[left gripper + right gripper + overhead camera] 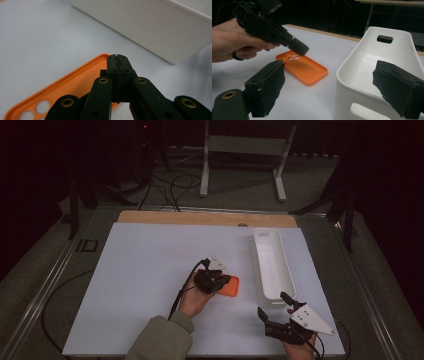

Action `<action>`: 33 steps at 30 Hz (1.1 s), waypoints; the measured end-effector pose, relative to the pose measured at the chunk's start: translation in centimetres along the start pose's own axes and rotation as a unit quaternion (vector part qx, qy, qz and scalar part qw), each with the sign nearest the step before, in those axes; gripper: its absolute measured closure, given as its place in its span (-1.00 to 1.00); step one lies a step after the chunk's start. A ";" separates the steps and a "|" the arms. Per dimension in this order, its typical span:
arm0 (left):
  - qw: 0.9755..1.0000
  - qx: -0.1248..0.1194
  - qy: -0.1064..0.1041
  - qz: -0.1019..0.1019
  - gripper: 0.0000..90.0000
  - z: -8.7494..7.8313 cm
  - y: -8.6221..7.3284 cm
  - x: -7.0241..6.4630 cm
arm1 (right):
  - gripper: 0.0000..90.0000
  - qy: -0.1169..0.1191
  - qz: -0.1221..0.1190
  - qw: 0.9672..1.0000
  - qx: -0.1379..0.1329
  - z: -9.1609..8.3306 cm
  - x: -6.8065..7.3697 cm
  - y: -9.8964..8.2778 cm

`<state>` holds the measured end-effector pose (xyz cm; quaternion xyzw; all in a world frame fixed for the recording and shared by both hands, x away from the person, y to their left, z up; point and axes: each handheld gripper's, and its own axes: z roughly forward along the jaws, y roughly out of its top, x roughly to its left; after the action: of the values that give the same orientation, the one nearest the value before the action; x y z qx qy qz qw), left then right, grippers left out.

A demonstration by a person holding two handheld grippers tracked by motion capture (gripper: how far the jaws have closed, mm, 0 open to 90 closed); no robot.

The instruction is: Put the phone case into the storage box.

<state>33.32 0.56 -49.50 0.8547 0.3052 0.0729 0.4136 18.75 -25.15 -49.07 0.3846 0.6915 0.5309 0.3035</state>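
**Left gripper closed at the orange phone case, right gripper waits wide by the bin**

Nearest the person, at the table's near right edge, the right gripper [276, 306] sits in the hand with its padded jaws spread well apart and nothing between them; in the right gripper view those pads frame the near end of the white bin [372, 75].

A little farther in, close to the middle of the white table [140, 270], the left hand [192, 300] comes out of an olive sleeve [160, 340] and aims the left gripper [220, 282] down at the orange phone case [231, 286]. The left gripper view shows its jaws pressed together, tip to tip, right at the case's raised rim [75, 80]; whether the rim is pinched between them cannot be told from here.

The case lies flat, open side up, camera cut-outs toward the left hand in the right gripper view, just left of the bin and apart from it.

The bin, long and narrow, runs from near to far along the right side of the table, with a handle slot in its far end wall.

Beyond the table's wooden far edge [200, 217], cables [170, 185] trail over the dark floor beside a white stand [240, 160].
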 end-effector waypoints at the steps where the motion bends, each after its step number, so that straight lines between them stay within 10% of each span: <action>1: 1.000 0.003 0.001 0.000 1.00 0.1 0.0 -0.1 | -0.78 0.000 0.000 1.000 0.000 0.0 0.0 0.0; 33: 0.998 0.065 -0.009 0.014 1.00 4.2 -0.9 -1.9 | -0.78 0.001 -0.001 1.000 0.000 0.0 0.0 0.0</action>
<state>32.95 -2.87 -52.68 0.8843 0.2941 0.0512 0.3590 18.72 -25.16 -49.10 0.3831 0.6923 0.5311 0.3031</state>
